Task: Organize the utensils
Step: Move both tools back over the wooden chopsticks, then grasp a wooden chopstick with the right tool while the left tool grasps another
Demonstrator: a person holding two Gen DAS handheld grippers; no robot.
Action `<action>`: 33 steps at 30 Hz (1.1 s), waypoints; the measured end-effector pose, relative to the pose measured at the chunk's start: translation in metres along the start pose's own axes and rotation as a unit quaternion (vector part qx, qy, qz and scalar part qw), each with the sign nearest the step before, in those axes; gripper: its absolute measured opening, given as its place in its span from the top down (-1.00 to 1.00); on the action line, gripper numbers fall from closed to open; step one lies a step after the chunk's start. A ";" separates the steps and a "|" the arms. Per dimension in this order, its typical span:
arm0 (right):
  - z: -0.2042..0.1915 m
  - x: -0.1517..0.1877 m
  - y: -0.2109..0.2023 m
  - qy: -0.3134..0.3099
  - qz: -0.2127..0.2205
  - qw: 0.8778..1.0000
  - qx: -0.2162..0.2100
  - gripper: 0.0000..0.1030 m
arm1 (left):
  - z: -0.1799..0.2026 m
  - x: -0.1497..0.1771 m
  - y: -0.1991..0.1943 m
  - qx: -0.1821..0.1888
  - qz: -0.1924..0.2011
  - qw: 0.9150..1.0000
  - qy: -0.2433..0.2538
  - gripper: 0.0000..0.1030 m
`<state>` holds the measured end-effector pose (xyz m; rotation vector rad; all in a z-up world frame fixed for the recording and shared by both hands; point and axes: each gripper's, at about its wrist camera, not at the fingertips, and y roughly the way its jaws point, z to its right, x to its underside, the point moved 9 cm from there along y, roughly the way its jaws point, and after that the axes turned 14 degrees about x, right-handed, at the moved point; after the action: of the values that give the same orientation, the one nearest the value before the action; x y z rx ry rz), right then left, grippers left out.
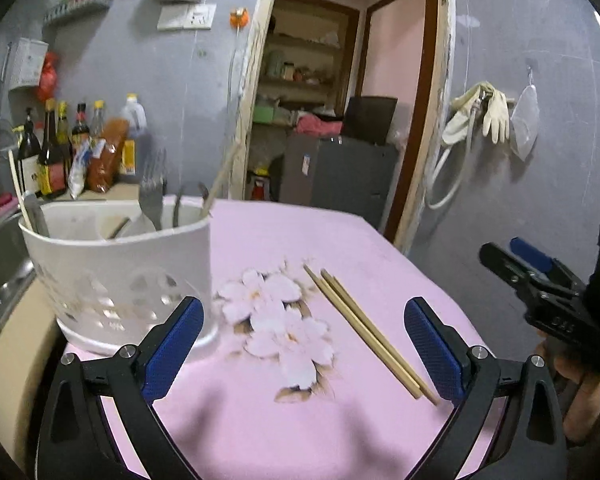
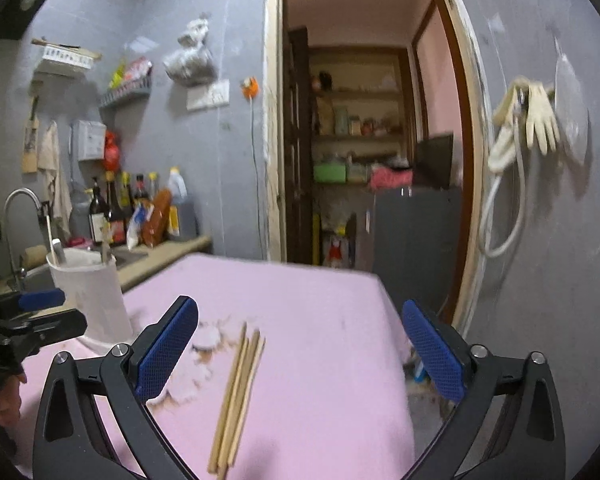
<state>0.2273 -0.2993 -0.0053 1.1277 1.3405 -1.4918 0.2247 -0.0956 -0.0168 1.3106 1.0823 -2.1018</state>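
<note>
Loose wooden chopsticks (image 1: 364,328) lie side by side on the pink flowered tablecloth (image 1: 300,420), just inside my left gripper's right finger. My left gripper (image 1: 303,306) is open above the cloth with nothing between its blue pads. A white perforated utensil holder (image 1: 120,280) stands at its left finger, holding a fork (image 1: 152,196), chopsticks and other utensils. In the right wrist view the chopsticks (image 2: 240,392) lie between the wide-open fingers of my right gripper (image 2: 299,306), apart from the pads. The holder (image 2: 88,292) stands far left, behind the left gripper (image 2: 56,310). The right gripper (image 1: 504,250) shows at the right edge.
A sink (image 1: 4,264) with a faucet (image 2: 20,200) adjoins the table on the left. Sauce bottles (image 1: 60,148) line the counter behind. The table's right edge (image 2: 396,360) drops to the floor by an open doorway (image 2: 360,140). Rubber gloves (image 1: 496,116) hang on the wall.
</note>
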 end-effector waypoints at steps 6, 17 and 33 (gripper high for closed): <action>-0.006 0.037 0.023 -0.022 -0.085 0.996 -0.020 -0.13 | 0.001 0.016 0.022 -0.002 -0.053 0.999 0.001 -0.88; -0.030 0.081 0.051 -0.069 -0.207 0.973 -0.080 0.43 | -0.003 0.043 0.064 0.016 -0.164 0.986 -0.018 -0.07; -0.058 0.103 0.067 -0.142 -0.256 0.951 -0.095 0.54 | -0.018 0.044 0.093 0.036 -0.206 0.977 -0.051 0.08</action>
<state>0.2695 -0.2491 -0.1239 0.4314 1.6004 -1.7584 0.2792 -0.1356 -0.0961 1.0633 1.3360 -2.4961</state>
